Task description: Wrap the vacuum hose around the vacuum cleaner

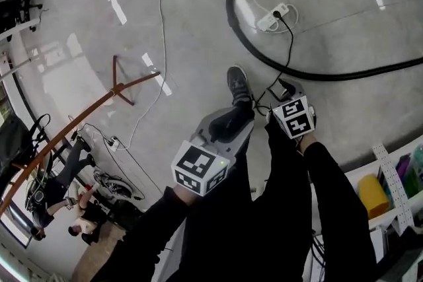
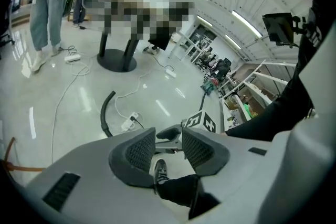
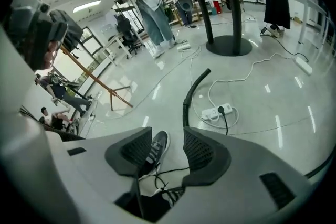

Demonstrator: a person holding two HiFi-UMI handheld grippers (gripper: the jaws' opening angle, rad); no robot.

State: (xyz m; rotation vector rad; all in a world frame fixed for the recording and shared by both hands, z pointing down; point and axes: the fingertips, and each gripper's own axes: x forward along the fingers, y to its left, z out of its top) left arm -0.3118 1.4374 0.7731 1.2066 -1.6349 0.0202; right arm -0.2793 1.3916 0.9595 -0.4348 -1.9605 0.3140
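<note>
- The person is standing over the floor and holding both tools up at about waist height, well clear of the vacuum hose (image 1: 230, 10).
- The hose is lying on the bare floor ahead of the person's shoe (image 1: 238, 84). It is curving from a free end near the top of the head view, round beside the power strip (image 1: 272, 16), and running out past the right edge.
- The left gripper (image 2: 169, 150) is showing its 2 pads standing apart. Nothing is sitting between them; only the shoe and the other tool are showing beyond the gap.
- The right gripper (image 3: 168, 149) is likewise standing open and empty, its gap looking down at the shoe and a thin black cable.
- No vacuum cleaner is showing in any of the 3 views, so wrapping appears not yet begun; the step in hand is looking like the reach for the hose.
- The next move is probably calling for lowering 1 tool to the hose, closing on it near the free end, and finding the cleaner's body before winding.
</note>
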